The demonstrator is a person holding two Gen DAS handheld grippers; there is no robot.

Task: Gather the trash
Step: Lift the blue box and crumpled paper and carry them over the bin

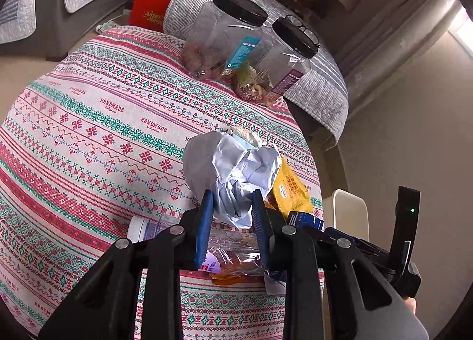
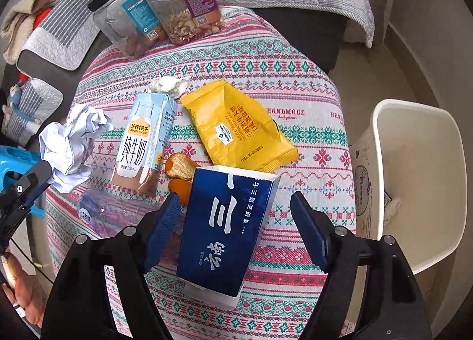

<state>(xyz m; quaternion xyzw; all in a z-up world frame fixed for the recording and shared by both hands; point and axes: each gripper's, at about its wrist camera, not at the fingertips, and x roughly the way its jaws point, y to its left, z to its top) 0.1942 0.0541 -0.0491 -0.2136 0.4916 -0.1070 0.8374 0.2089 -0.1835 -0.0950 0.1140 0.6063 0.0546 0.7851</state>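
The left gripper (image 1: 232, 206) has its two blue fingers on either side of the crumpled paper (image 1: 236, 174), pressed against it — it looks like it is holding the paper so it can be carried away. The right gripper (image 2: 236, 227) is wide open around the blue box (image 2: 227, 227). Its left finger is just beside the box and the right one is well apart, so it has hold of nothing yet.

The rest of the trash lies close together on the table (image 2: 310, 97) — the milk carton (image 2: 142, 144), the yellow wrapper (image 2: 236, 130), some orange peel (image 2: 179, 167) and a squashed bottle (image 2: 103, 209). The white bin (image 2: 414, 180) waits to the right of the table, probably so trash can be dropped straight in. The two nut jars (image 2: 156, 5) stand at the far edge, away from the trash.
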